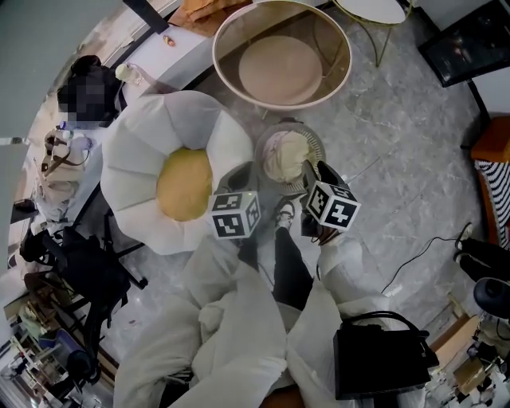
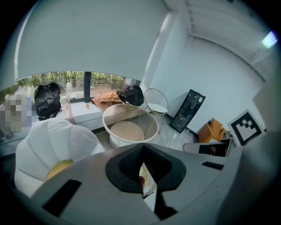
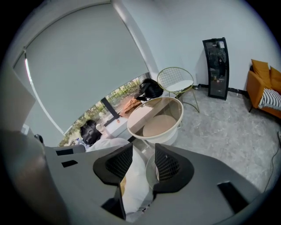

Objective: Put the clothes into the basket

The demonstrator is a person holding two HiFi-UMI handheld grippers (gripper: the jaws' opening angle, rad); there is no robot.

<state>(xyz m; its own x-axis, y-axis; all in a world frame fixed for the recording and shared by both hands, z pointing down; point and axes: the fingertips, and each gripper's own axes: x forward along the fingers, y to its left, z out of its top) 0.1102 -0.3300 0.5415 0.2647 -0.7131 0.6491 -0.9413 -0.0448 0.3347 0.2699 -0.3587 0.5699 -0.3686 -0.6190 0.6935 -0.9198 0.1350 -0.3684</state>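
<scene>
A small round wire basket [image 1: 316, 144] stands on the marble floor and holds a cream garment [image 1: 284, 154]. My left gripper [image 1: 237, 177] hovers at the basket's left edge with its jaws shut and nothing between them; a sliver of the basket [image 2: 148, 178] shows under them. My right gripper [image 1: 319, 174] hangs over the basket's right edge, open and empty. Through its gap I see the basket rim [image 3: 150, 172] and the white chair [image 3: 131, 176]. An orange garment [image 1: 203, 9] lies on the window bench at the top.
A white petal-shaped chair [image 1: 135, 151] with a yellow cushion [image 1: 185, 185] stands left of the basket. Beyond it is a round glass table [image 1: 280, 52] and a wire chair [image 1: 374, 12]. A black bag [image 1: 382, 355] sits lower right. A cable [image 1: 414, 259] trails across the floor.
</scene>
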